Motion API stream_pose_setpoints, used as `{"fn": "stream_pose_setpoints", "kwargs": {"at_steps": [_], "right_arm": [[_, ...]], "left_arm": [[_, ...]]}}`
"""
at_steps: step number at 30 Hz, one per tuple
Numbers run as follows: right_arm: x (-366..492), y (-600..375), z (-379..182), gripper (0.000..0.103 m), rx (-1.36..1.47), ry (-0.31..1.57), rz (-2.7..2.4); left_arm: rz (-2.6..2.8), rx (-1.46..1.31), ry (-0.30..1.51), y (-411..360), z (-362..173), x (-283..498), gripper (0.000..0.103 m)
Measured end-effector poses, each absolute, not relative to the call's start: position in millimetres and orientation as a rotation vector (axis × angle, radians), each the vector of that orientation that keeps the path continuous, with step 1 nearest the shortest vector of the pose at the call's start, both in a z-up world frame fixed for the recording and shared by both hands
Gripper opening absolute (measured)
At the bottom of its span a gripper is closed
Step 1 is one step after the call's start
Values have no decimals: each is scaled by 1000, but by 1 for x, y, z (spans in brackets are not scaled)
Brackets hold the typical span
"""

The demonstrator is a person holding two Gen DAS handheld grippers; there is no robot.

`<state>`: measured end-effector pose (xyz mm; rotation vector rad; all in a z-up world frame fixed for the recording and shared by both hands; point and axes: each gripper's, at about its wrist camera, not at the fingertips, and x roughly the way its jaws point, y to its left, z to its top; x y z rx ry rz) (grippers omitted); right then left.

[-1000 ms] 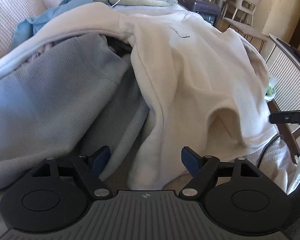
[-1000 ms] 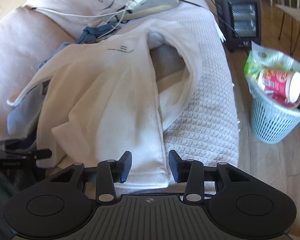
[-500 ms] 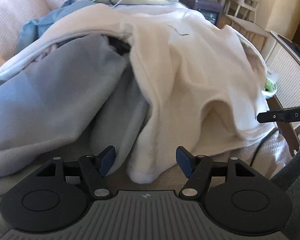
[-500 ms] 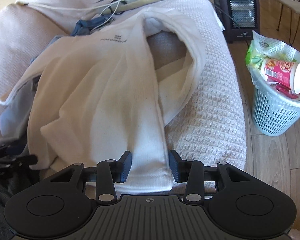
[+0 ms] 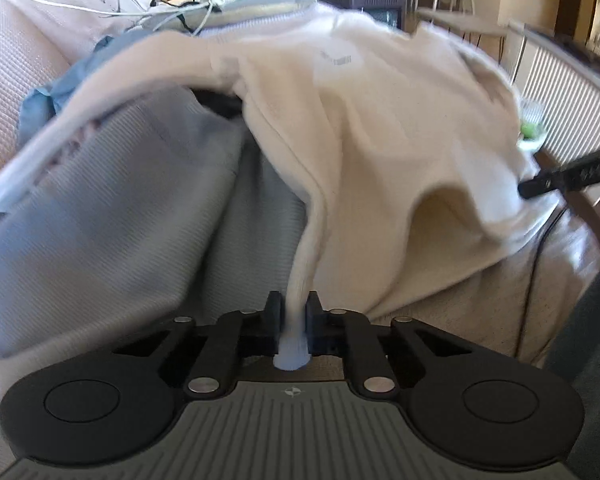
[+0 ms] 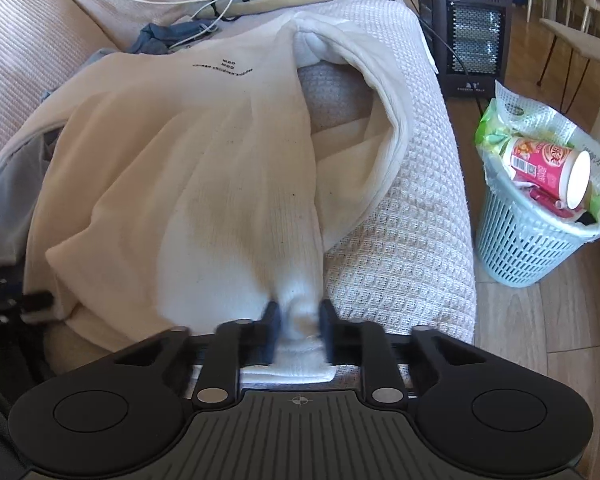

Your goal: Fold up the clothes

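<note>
Sweatshirt, cream white, lies spread over the sofa, its hem pinched at two spots. The left gripper is clamped on a bunched edge of the hem, and the right gripper is closed on another part of the hem. Beside the sweatshirt lies a grey garment. Farther off, a basket stands on the floor, and beyond it a heater.

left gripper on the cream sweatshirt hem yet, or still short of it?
Touching. The left wrist view shows the left gripper with both fingers closed on a bunched edge of the cream sweatshirt, the fabric pinched between them with no gap.
</note>
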<state>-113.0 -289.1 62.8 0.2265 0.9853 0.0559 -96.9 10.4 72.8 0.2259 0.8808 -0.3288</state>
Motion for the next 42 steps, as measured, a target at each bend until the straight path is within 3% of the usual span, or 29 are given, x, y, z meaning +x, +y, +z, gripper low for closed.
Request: {"fn": "stream_pose_setpoints", "kwargs": {"at_steps": [7,10,18,24,34,42], "right_arm": [[-131,-311,110,9,292,968,61],[-142,-322,124,8,282,975,27],[-130,-321,64,8,268,1062,-53],[-128,-320,57,16,243,1068,-52],[-142,-330,102,18,311,951,-1],[-116,-307,89,18,326,965,66]], "left_arm": [[-388,67,907,44,126,-101,9],[-379,104,927,42,122,-104,8],[-281,268,1027,22,54,-88,8],[-277,174,1031,36,71,-88,18],[-357,25,839,42,138,-109,20],[-461,100,900,-20,92,-65,19]]}}
